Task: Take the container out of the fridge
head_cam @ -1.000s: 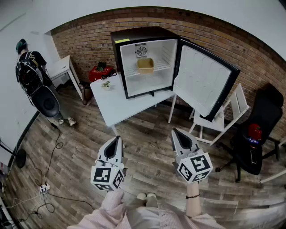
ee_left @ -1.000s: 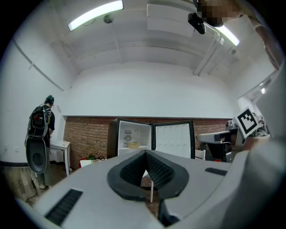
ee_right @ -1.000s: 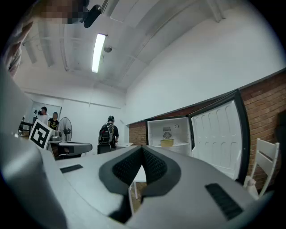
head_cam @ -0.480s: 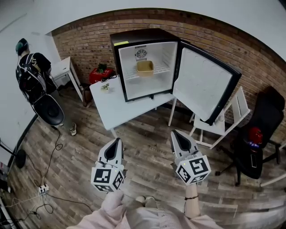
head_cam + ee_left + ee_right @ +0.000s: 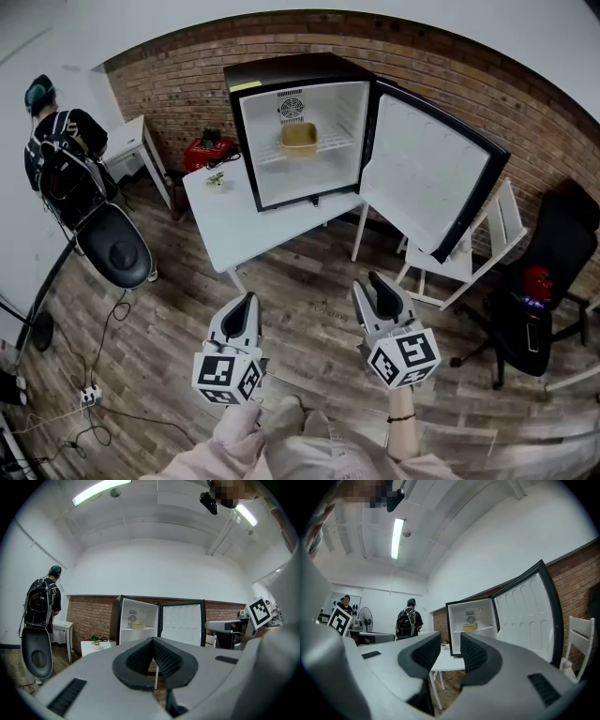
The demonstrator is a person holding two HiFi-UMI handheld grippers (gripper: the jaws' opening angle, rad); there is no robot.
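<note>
A black mini fridge [image 5: 246, 75] stands on a white table [image 5: 230, 220] far ahead, its door [image 5: 427, 169] swung wide to the right. A pale yellow container [image 5: 299, 138] sits on the fridge's wire shelf; it also shows in the left gripper view [image 5: 137, 626] and the right gripper view [image 5: 470, 626]. My left gripper [image 5: 247, 302] is held low over the wooden floor, jaws shut and empty. My right gripper [image 5: 370, 286] is beside it; its jaws are opening, with nothing between them. Both are well short of the fridge.
A person with a backpack [image 5: 56, 141] stands at the far left with a black chair [image 5: 117, 246]. A white chair [image 5: 469, 253] and a black office chair [image 5: 544, 281] stand right of the fridge door. A small plant [image 5: 216, 178] sits on the table. Cables [image 5: 94, 394] lie on the floor.
The right gripper's jaws have parted. Both grippers have edged forward toward the fridge. The person at the left has shifted the black chair along the floor.
</note>
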